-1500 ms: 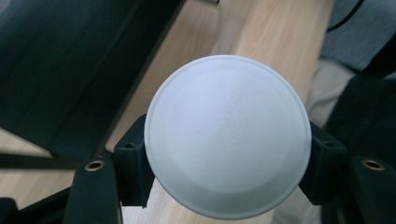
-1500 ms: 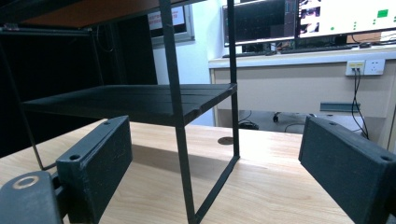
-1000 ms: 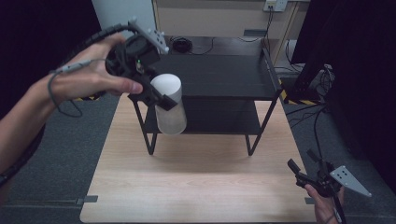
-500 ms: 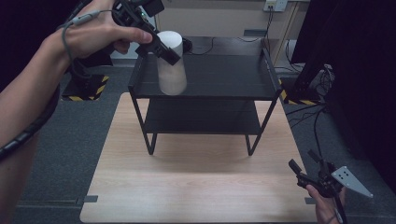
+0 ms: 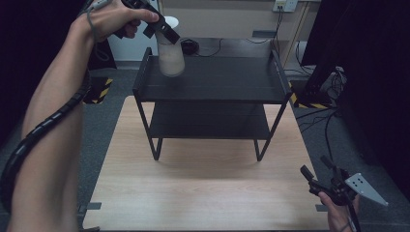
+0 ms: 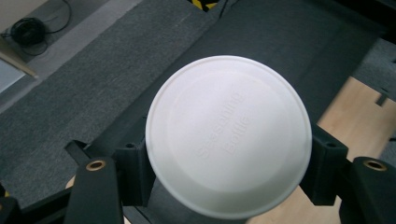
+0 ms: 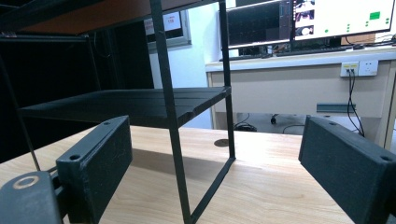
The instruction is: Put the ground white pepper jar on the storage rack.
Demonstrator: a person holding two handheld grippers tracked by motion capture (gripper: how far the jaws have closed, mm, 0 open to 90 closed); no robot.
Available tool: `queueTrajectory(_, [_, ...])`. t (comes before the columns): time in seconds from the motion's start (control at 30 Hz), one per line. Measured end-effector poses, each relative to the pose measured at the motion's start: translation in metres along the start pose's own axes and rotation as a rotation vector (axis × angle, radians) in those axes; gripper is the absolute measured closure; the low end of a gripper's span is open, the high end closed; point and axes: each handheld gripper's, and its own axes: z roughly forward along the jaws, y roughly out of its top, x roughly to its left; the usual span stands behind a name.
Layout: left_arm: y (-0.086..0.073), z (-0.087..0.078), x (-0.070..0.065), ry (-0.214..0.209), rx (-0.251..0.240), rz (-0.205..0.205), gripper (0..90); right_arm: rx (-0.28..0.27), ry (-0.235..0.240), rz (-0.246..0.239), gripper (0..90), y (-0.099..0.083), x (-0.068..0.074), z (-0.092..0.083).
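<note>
i hold the left gripper [image 5: 162, 30] high at the far left, its jaws clamped on either side of a white seasoning bottle [image 5: 170, 53], just under the cap. the bottle hangs upright over the far left corner of the black rack [image 5: 212, 79] and its top shelf; i cannot tell whether its base touches. from the left gripper view the round white lid [image 6: 228, 135] sits between both jaws. my right gripper [image 5: 321, 176] rests low at the near right of the wooden table [image 5: 203, 193], jaws spread apart and holding nothing.
</note>
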Motion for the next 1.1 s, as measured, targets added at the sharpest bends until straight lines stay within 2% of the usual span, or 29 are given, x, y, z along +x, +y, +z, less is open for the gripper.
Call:
queueTrajectory(0.07, [-0.002, 0.01, 0.014, -0.005, 0.004, -0.027, 32.9, -0.002, -0.004, 0.001, 9.6, -0.001, 0.0, 0.0])
queueTrajectory(0.1, [-0.002, 0.01, 0.014, -0.005, 0.004, -0.027, 33.0, -0.002, -0.004, 0.001, 9.6, -0.001, 0.0, 0.0])
queueTrajectory(0.13, [-0.004, 0.017, 0.02, 0.012, 0.007, -0.044, 32.9, 0.003, -0.003, 0.003, 9.6, -0.001, 0.0, 0.0])
queueTrajectory(0.2, [-0.004, 0.018, 0.021, 0.016, 0.009, -0.047, 33.0, 0.002, -0.004, -0.001, 9.7, -0.001, 0.0, 0.001])
queueTrajectory(0.27, [-0.006, 0.025, 0.027, 0.033, 0.012, -0.068, 33.0, -0.004, -0.007, -0.006, 9.7, -0.001, 0.0, 0.0])
queueTrajectory(0.5, [-0.011, 0.034, 0.036, 0.023, 0.01, -0.073, 32.9, -0.004, -0.012, 0.001, 9.6, -0.001, 0.0, 0.0])
queueTrajectory(0.6, [-0.012, 0.037, 0.032, 0.033, -0.007, -0.059, 32.8, -0.003, -0.01, -0.004, 9.7, -0.001, 0.0, 0.0])
queueTrajectory(0.67, [-0.016, 0.038, 0.025, 0.072, -0.042, -0.03, 30.7, -0.008, -0.01, -0.006, 9.7, -0.001, 0.001, 0.0])
queueTrajectory(0.7, [-0.016, 0.038, 0.025, 0.072, -0.042, -0.03, 22.4, -0.008, -0.01, -0.006, 9.7, -0.001, 0.001, 0.0])
queueTrajectory(0.73, [-0.018, 0.036, 0.025, 0.071, -0.062, -0.047, 22.4, -0.009, -0.01, -0.006, 9.7, -0.001, 0.001, -0.001])
queueTrajectory(0.77, [-0.018, 0.033, 0.021, 0.092, -0.074, -0.045, 12.8, -0.009, -0.012, -0.005, 9.7, -0.001, 0.002, -0.001])
queueTrajectory(0.97, [-0.023, 0.017, 0.015, 0.104, -0.105, -0.017, 9.0, -0.013, -0.014, -0.002, 9.7, -0.001, 0.001, -0.001])
queueTrajectory(1.1, [-0.029, 0.0, 0.01, 0.118, -0.147, -0.008, 7.7, -0.012, -0.011, -0.002, 9.7, -0.001, 0.001, -0.001])
